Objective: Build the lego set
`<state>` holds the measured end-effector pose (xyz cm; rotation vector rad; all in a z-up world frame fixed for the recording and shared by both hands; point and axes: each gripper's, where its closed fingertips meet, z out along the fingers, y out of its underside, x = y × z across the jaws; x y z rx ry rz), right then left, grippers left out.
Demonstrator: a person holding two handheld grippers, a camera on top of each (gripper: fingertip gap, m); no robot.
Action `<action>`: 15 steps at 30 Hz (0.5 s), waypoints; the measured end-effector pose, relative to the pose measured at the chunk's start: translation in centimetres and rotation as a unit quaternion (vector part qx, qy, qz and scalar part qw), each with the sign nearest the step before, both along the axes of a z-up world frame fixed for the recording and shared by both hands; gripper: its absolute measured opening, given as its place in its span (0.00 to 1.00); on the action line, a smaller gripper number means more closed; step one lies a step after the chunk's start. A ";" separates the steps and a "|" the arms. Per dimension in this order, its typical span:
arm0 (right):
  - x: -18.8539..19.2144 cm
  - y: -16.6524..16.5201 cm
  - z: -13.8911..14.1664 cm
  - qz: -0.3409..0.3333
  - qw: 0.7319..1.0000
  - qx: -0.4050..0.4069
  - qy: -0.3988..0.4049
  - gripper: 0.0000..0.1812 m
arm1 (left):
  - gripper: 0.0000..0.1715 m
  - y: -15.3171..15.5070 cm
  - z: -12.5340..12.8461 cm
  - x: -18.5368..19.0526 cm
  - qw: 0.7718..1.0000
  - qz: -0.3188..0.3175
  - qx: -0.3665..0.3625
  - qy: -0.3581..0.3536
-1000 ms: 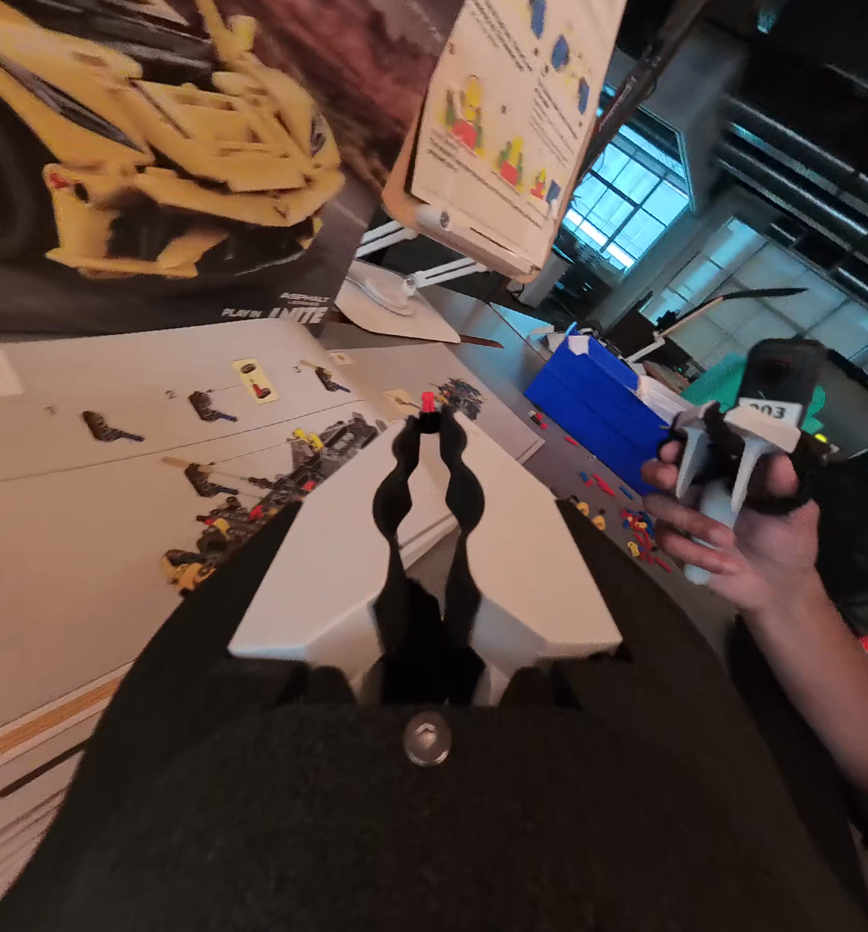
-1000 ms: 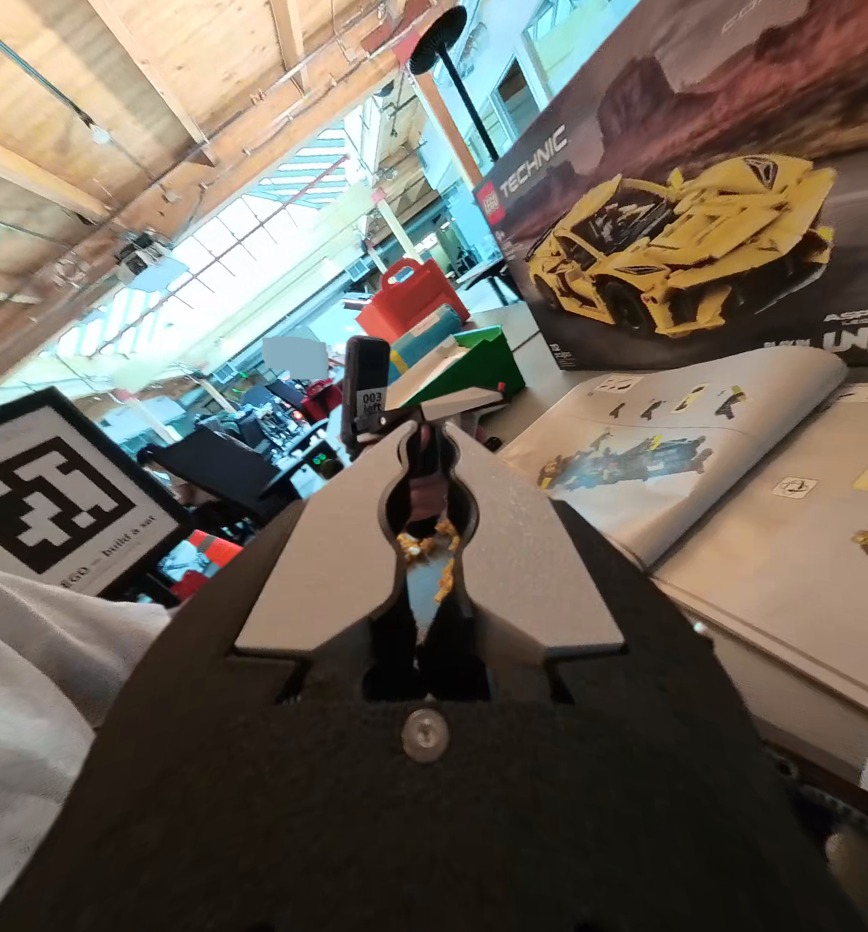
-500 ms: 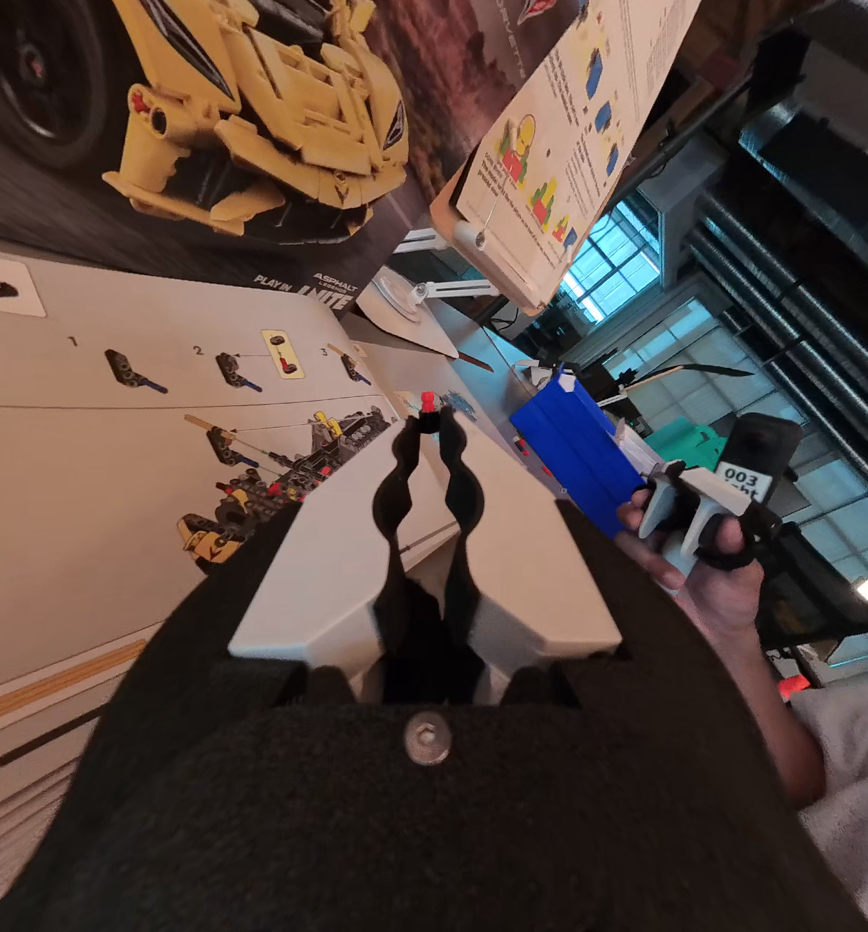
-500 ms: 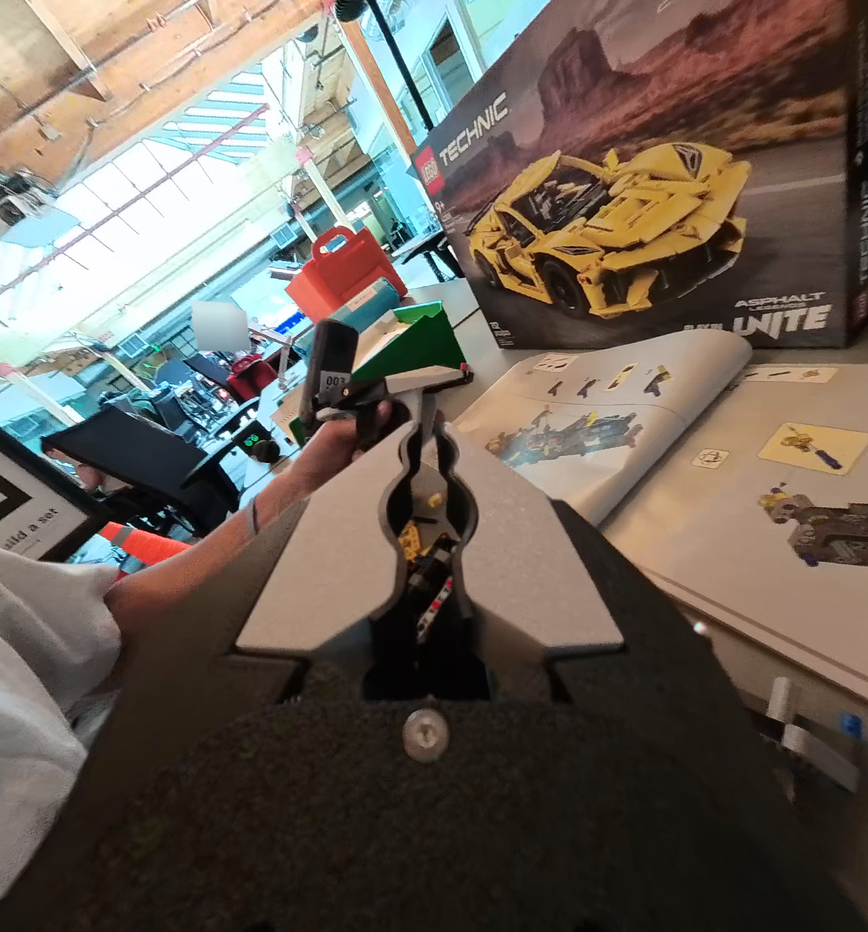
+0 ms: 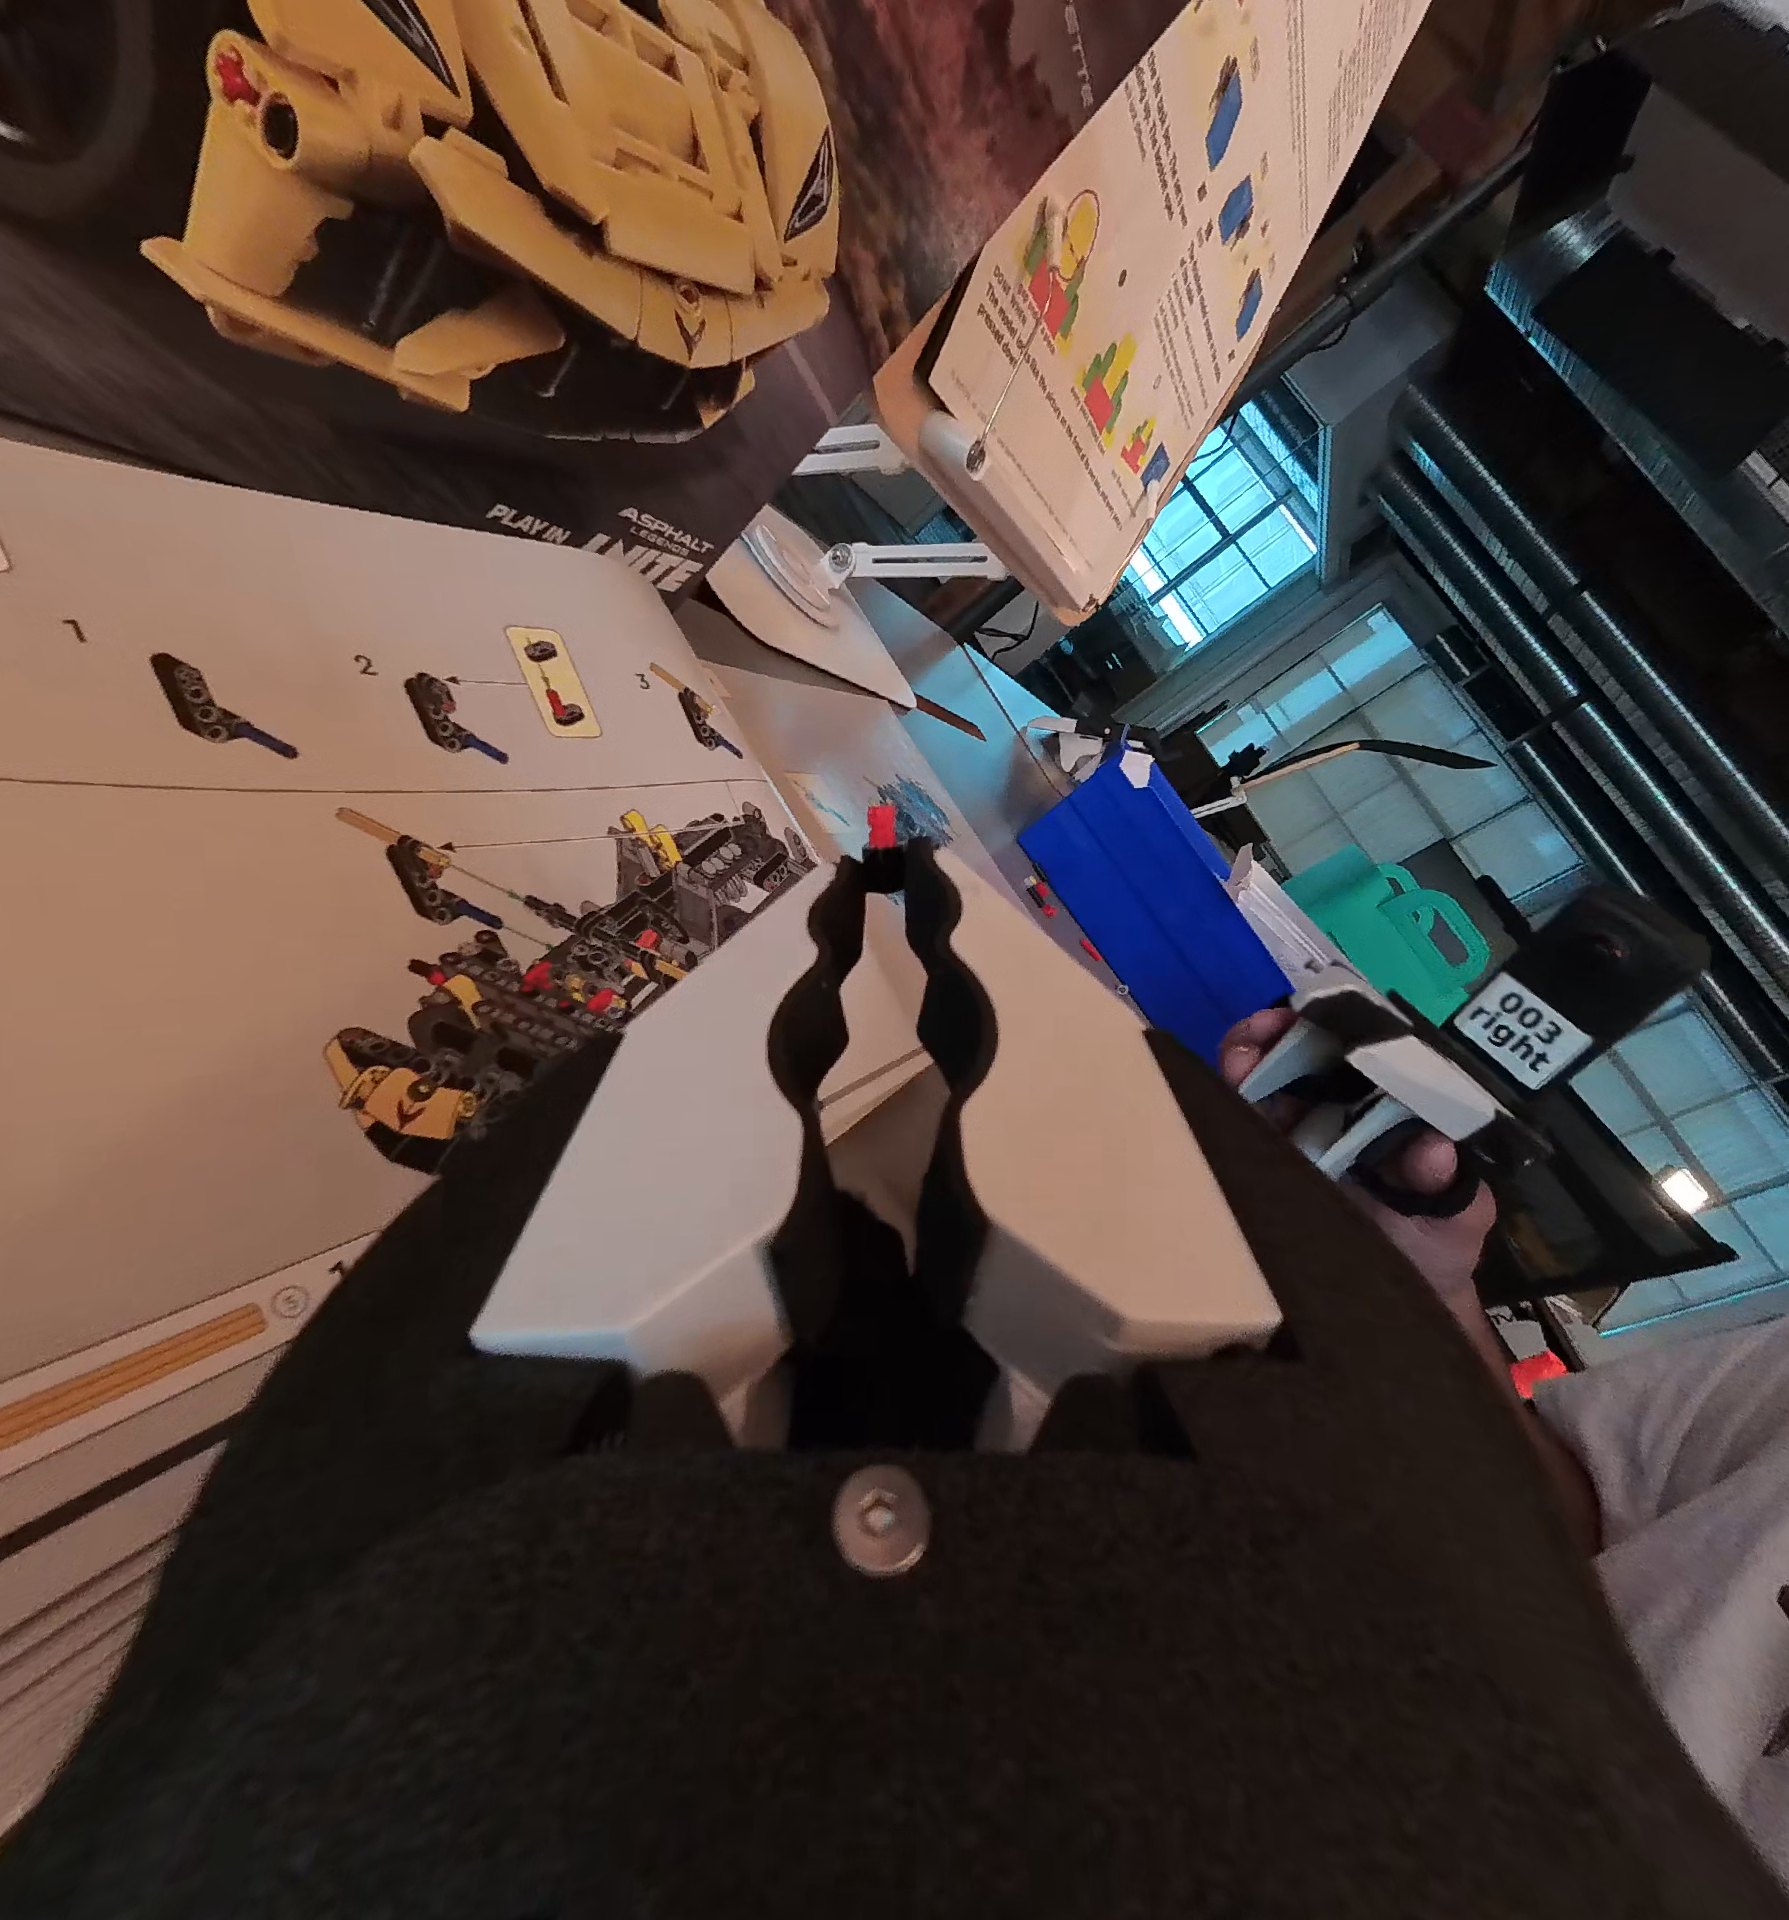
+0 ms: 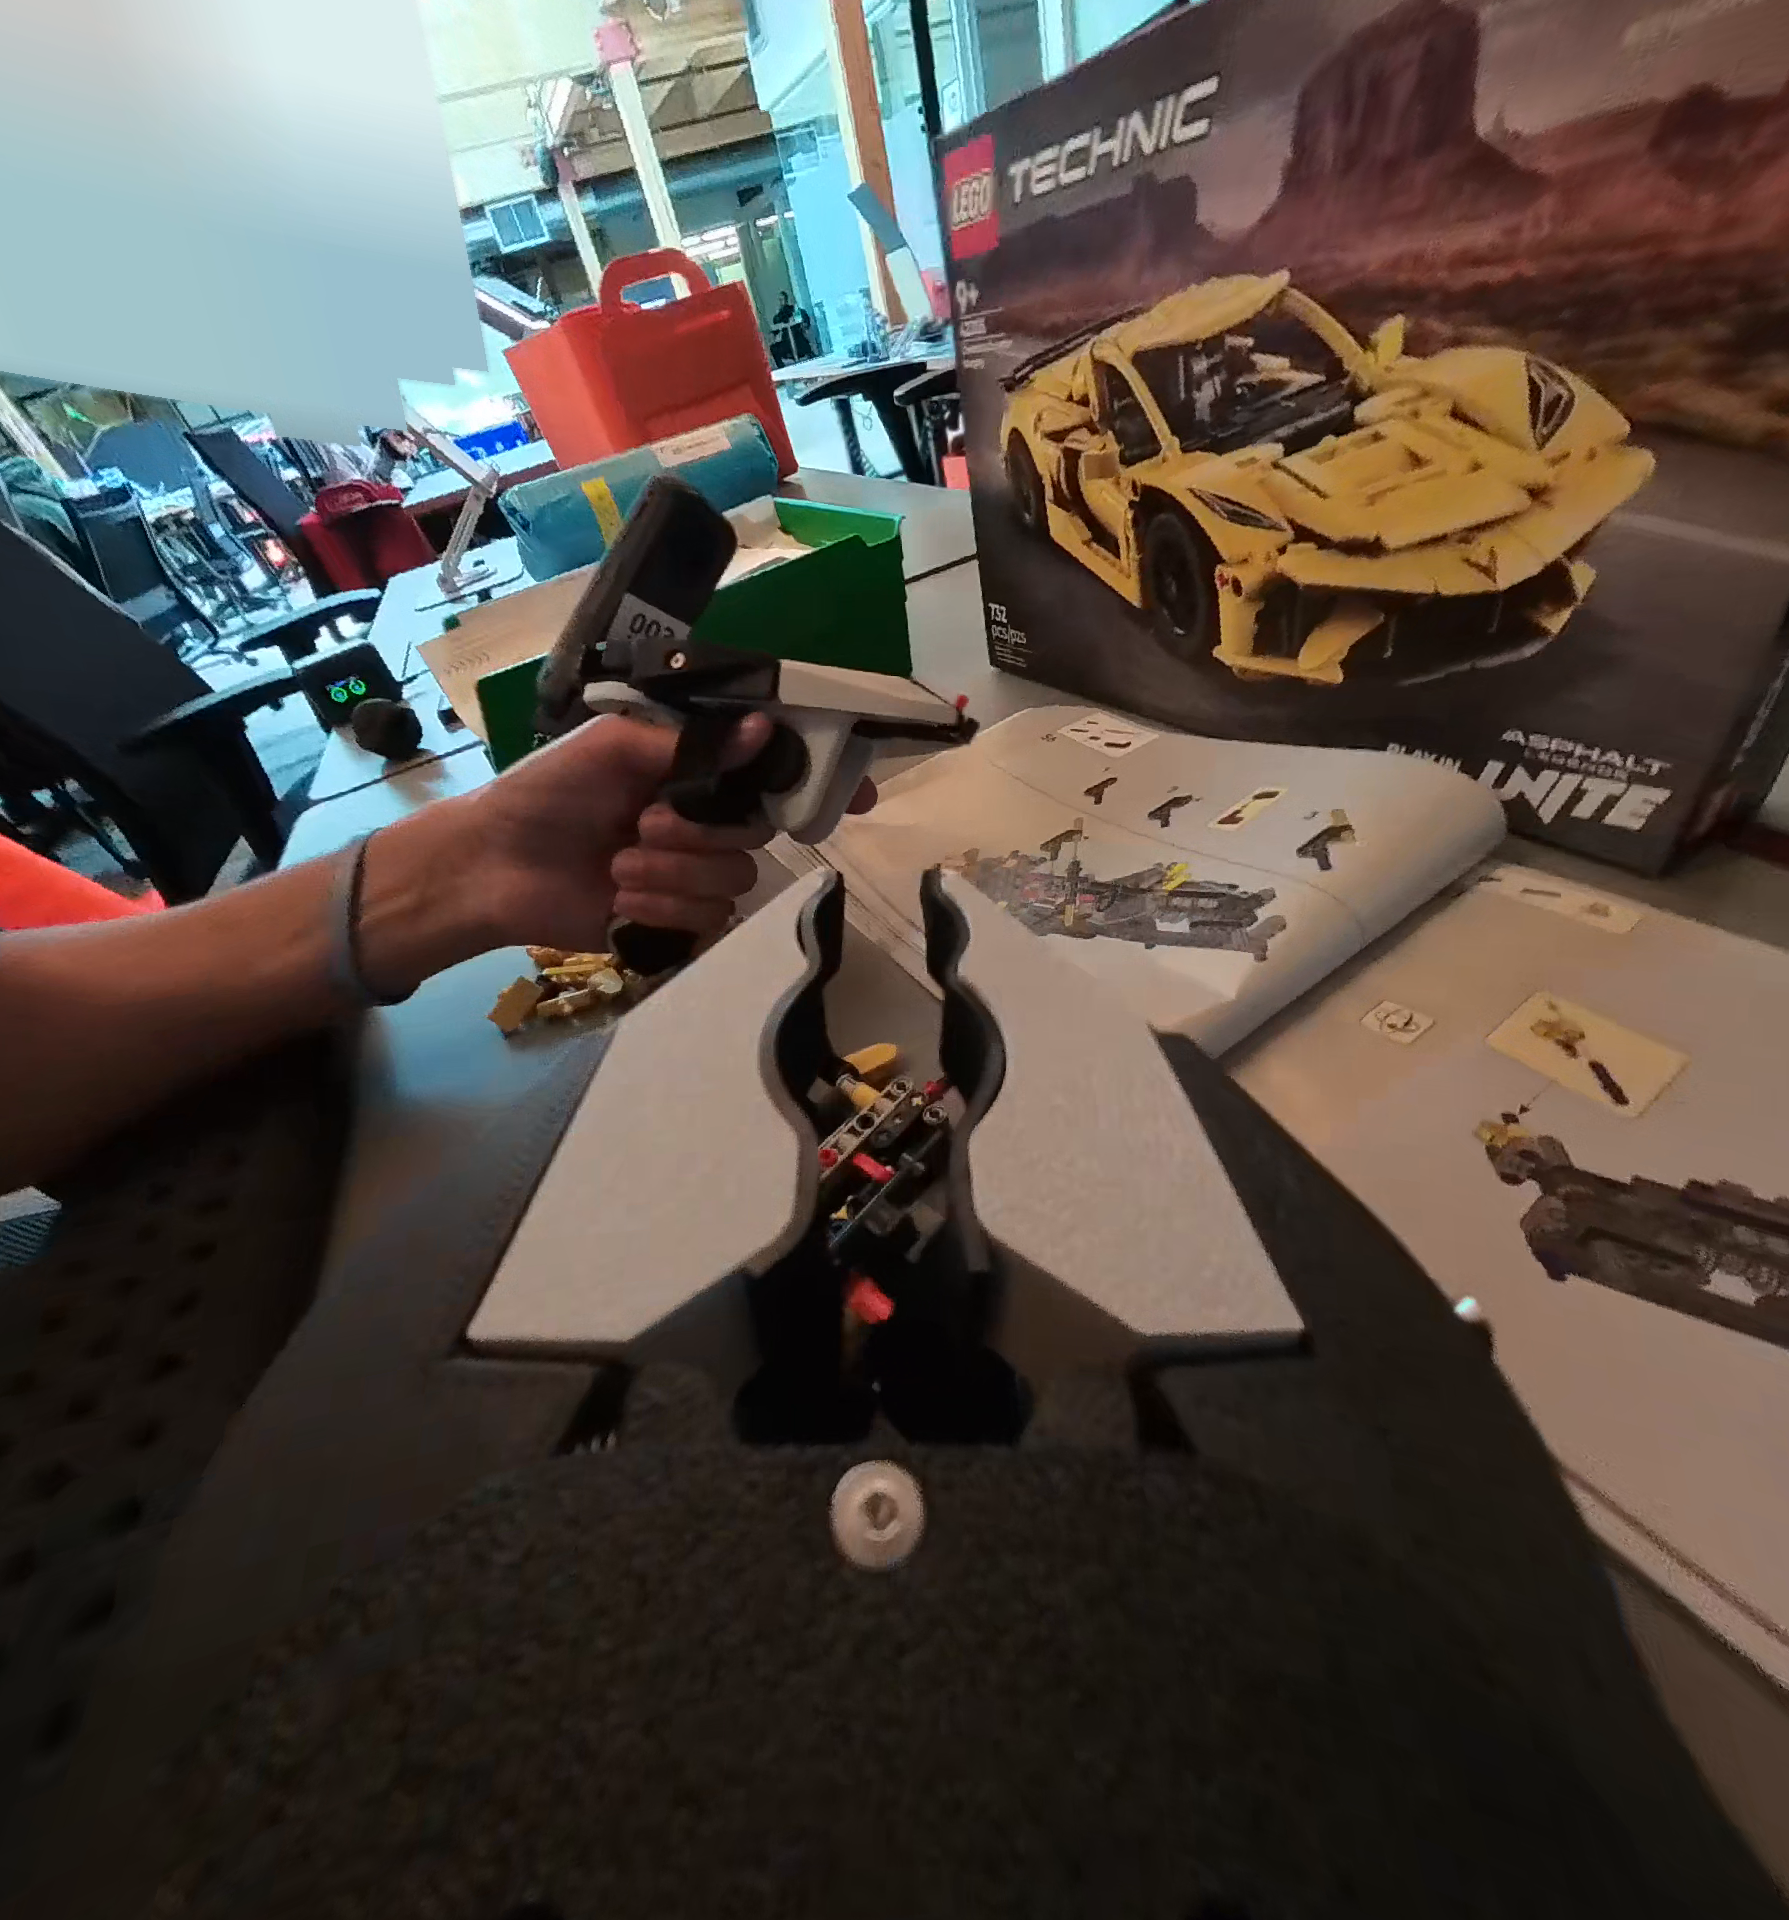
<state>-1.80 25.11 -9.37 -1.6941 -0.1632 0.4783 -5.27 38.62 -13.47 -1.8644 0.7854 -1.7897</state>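
My left gripper [image 5: 882,868] is shut on a small red pin [image 5: 879,826] and holds it in the air over the open instruction booklet [image 5: 246,883]. It also shows in the right wrist view [image 6: 957,717], held by a hand, with the pin [image 6: 963,703] at its tip. My right gripper [image 6: 882,888] tilts down at the dark table, its jaws a little apart with nothing between the tips. A dark grey Lego assembly [image 6: 879,1143] with red and yellow parts lies under it and shows through the gap. The right gripper shows at the right of the left wrist view [image 5: 1274,1039].
The set's box [image 6: 1389,416] stands behind the booklet [image 6: 1181,831]. A pile of yellow parts [image 6: 557,992] lies under the left hand. A green bin [image 6: 817,613] and an orange bag [image 6: 661,384] stand at the back left. A blue bin [image 5: 1139,914] and a clipboard [image 5: 1129,291] are on the right. The tips of one gripper are about 15 cm away from the tips of the other.
My right gripper has tipped down from the ceiling toward the table, bringing the assembly into the gap. Its jaws stand slightly wider. My left gripper has kept the red pin and swung over the booklet.
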 end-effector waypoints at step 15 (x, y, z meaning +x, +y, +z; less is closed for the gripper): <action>-2.4 -0.5 2.6 0.004 0.975 0.146 -0.165 0.12 | 0.02 -12.2 7.7 0.5 0.906 -0.264 -0.258 -0.205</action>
